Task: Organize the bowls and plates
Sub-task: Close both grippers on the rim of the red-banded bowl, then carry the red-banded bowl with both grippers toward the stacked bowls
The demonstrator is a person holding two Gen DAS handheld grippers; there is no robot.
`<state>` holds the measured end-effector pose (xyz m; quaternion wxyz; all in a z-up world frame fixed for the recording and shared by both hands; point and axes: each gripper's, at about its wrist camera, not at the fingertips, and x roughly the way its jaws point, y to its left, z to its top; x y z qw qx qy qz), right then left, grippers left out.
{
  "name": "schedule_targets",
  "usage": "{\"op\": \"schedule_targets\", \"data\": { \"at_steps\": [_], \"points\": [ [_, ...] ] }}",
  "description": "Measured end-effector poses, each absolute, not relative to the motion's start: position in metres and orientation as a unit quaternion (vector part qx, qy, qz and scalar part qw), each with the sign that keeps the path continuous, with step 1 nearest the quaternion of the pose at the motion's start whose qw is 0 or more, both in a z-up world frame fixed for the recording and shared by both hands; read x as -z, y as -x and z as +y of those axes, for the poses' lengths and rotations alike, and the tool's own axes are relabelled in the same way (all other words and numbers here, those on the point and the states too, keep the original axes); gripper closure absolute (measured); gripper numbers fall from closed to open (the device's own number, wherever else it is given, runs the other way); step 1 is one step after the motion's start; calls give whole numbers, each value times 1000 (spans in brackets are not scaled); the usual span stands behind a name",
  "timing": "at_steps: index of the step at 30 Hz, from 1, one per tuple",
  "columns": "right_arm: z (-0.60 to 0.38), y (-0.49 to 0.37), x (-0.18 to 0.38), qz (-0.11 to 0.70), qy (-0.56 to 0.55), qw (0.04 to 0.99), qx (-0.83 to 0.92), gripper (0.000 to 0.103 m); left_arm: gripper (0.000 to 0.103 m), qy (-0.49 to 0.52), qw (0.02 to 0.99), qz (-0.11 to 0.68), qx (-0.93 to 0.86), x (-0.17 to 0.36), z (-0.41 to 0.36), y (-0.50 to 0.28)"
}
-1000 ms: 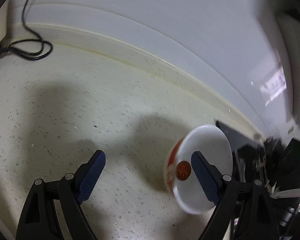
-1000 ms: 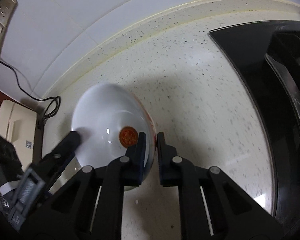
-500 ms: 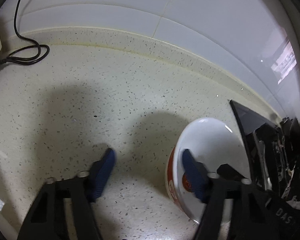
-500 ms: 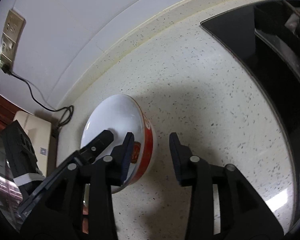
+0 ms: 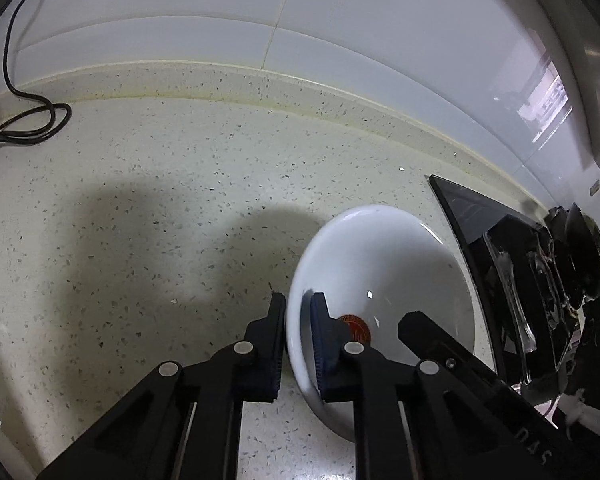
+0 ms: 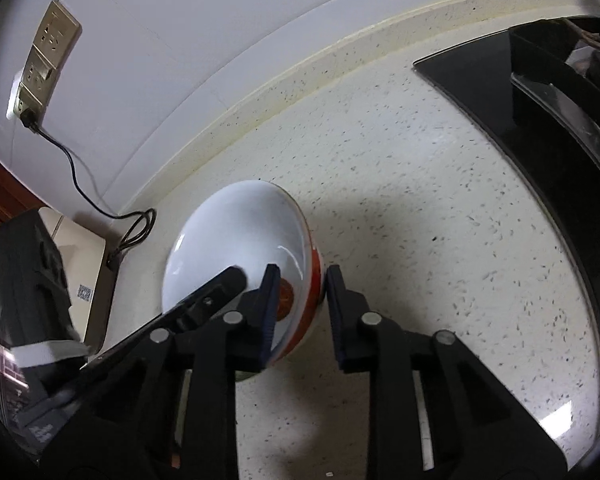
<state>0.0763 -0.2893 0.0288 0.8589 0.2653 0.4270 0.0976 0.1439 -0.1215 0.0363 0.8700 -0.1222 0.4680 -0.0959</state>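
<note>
A white bowl (image 5: 384, 280) with a red band on its outside and a small red seal printed in its bottom is held tilted over the speckled countertop (image 5: 160, 200), its open side facing the back wall. It sits between the two grippers, near the black glass stovetop (image 5: 472, 216) to its right in the left wrist view.

The left gripper (image 5: 298, 344) is clamped on the bowl's left rim — one blue-padded finger lies outside the wall, the other inside, and the wall fills the narrow gap between them.

The right gripper (image 6: 302, 304) straddles the opposite rim. In the right wrist view its left finger is inside the bowl (image 6: 240, 248), close against the inner wall, while its right finger stands just off the red band, with a sliver of countertop showing between the pad and the bowl. Its jaws are closing with the rim between them, but both pads do not yet press on it.

From the left wrist camera, one finger of the right gripper reaches into the bowl from the lower right, next to the red seal (image 5: 354, 328).

On the wall at the upper left of the right wrist view is a power outlet (image 6: 44, 60) with a black cord (image 6: 80, 188) plugged in — the cord runs down and coils on the countertop beside a cream-coloured box (image 6: 84, 272). A raised speckled lip joins the countertop to the white wall (image 5: 340, 32).
</note>
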Motion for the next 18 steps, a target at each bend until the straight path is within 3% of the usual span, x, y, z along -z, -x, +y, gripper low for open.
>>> {"op": "schedule_targets", "data": {
  "at_steps": [18],
  "points": [
    [-289,-47,-37,338,-259,904,-35,85,89,119,885,436,110,-26,-125,-127]
  ]
}}
